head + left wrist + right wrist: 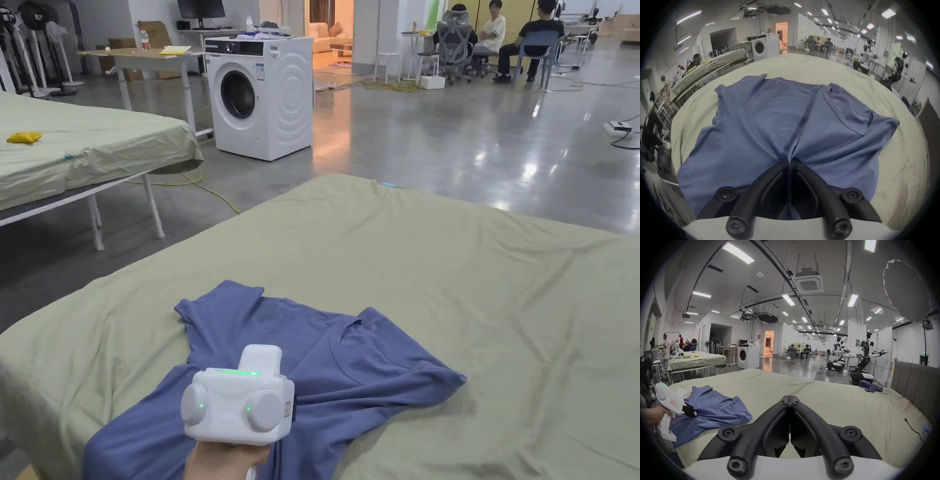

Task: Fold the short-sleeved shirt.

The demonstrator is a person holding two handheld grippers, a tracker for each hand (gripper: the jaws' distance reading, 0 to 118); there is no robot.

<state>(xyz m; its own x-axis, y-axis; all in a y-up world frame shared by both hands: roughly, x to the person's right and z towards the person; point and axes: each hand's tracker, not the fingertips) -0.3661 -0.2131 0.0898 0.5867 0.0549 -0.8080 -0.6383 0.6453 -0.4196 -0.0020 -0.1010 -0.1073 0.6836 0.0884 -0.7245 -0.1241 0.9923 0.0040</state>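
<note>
- The blue shirt (312,369) is lying crumpled on the green sheet (475,281) covering the bed, near its front-left corner; its lower part is draping over the near edge toward the person.
- A second blue garment (870,386) is sitting far across the sheet from the shirt, close to the padded headboard (916,382), and a black cable (914,430) is trailing on the sheet well apart from the shirt.
- Most of the sheet beyond and to the right of the shirt is lying bare.
- The shirt's long axis is running from the near edge away toward the washing machine (259,94), neckline turned to the right.
- The left gripper (789,160) is pinching a gathered fold of the shirt, jaws together on the cloth.
- The right gripper (790,396) is hovering above the sheet to the right of the shirt, jaws pressed together, gripping nothing.
</note>
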